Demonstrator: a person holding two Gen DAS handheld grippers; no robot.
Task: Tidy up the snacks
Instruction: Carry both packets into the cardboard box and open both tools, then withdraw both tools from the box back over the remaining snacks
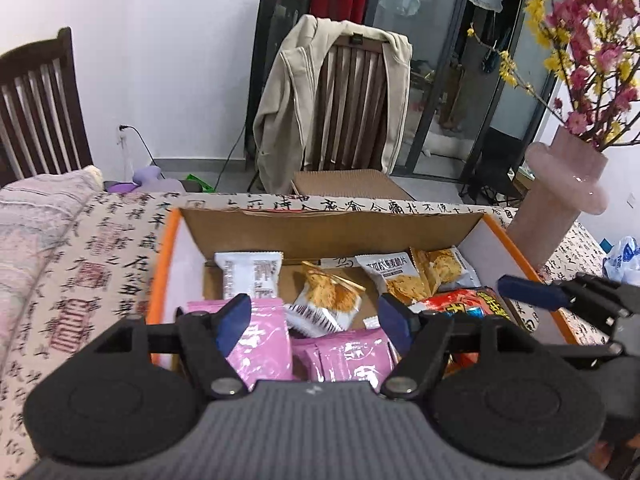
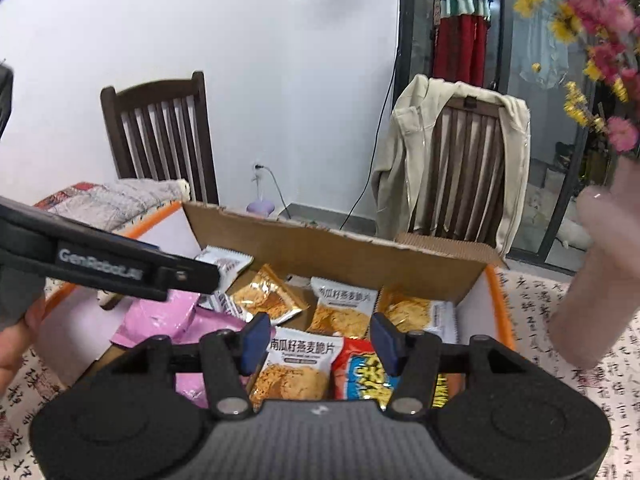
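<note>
I have both grippers over the cardboard box, which sits inside an orange-rimmed tray on the calligraphy-print tablecloth. My left gripper has its fingers spread apart with nothing between them; it hangs above the pink packets, whose lower edges vanish behind the gripper body. My right gripper is likewise released and empty, poised over an oat-crisp packet and a red-and-yellow snack bag (only the top of each is visible, the rest is cut off by the gripper housing).

Further back in the box I see a gold-and-white packet lying tilted, a white packet near the back wall, and two more oat-crisp packets side by side. The print on most is too small to read from the left view.

From the right wrist camera, the other gripper's arm crosses the left side and hides part of the pink packets. The pink vase stands beside the tray; its flowers run out of frame.
</note>
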